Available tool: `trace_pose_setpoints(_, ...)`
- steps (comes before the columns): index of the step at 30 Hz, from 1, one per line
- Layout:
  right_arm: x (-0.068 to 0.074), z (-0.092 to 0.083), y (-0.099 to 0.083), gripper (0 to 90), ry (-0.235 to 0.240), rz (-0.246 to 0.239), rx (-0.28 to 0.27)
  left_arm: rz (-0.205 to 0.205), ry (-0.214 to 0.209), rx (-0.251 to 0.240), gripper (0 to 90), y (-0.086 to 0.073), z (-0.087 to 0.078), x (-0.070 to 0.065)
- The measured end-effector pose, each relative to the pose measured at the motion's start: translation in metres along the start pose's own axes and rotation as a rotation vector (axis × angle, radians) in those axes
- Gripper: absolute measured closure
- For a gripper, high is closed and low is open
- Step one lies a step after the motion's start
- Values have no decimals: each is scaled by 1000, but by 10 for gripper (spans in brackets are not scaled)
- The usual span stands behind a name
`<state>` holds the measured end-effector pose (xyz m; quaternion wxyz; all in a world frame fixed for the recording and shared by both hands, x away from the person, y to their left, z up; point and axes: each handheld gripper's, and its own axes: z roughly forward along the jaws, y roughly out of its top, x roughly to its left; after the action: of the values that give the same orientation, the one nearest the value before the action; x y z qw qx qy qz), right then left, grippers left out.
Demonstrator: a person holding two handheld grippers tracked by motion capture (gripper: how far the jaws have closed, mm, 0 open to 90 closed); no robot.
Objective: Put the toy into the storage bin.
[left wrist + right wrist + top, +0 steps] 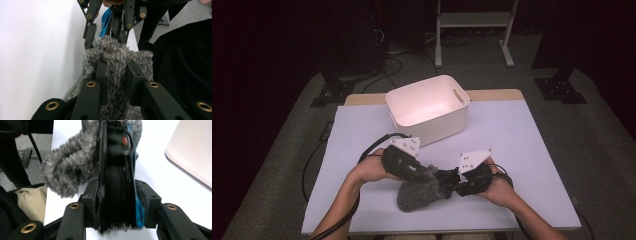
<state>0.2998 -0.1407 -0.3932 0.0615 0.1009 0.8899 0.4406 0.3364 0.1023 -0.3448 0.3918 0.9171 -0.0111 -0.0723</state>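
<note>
A grey furry cover (416, 194) lies near the table's front edge, between my two grippers. My left gripper (428, 175) is shut on the fur's edge; in the left gripper view its jaws pinch a fold of the furry cover (117, 53). My right gripper (450, 179) is shut on a flat black item with blue trim (115, 170), whose far end goes into the furry cover (67, 170). The left gripper view looks across at the blue-trimmed item (106, 22), held between the right gripper's jaws.
A white plastic bin (462, 97) with handle slots stands behind the grippers at the table's middle, and its corner (192, 150) is in the right gripper view. The white tabletop (512, 140) extends to both sides. A white metal stand (474, 20) is on the floor beyond.
</note>
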Motion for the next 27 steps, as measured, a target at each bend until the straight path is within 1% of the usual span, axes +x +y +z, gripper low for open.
trace_pose_setpoints(1, 0, -1, 0, 560, 0, -3, 5, -3, -7, -7, 752, 0, 4, 1)
trace_pose_setpoints(2, 0, -3, -1, 560, 0, 4, 15, -9, -12, -11, 752, 0, 7, 1)
trace_pose_setpoints(5, 0, -6, -2, 559, 0, 5, 29, -4, -14, -13, 752, 3, 15, 3)
trace_pose_setpoints(9, 0, -13, -8, 559, -8, 5, 46, 0, -23, 9, 752, 7, 29, 5)
trace_pose_setpoints(14, 1, -20, -19, 559, -18, 24, 29, 1, -38, 13, 752, 8, 43, 8)
trace_pose_setpoints(16, 0, -23, -23, 559, -20, 32, 25, -1, -36, 32, 752, 9, 47, 9)
trace_pose_setpoints(17, 0, -25, -25, 559, -20, 36, 23, 4, -36, 39, 751, 9, 48, 10)
trace_pose_setpoints(19, 0, -27, -29, 559, -21, 50, 22, -1, -34, 45, 750, 10, 51, 11)
trace_pose_setpoints(27, 1, -34, -43, 559, -26, 76, 9, 2, -41, 56, 746, 12, 59, 13)
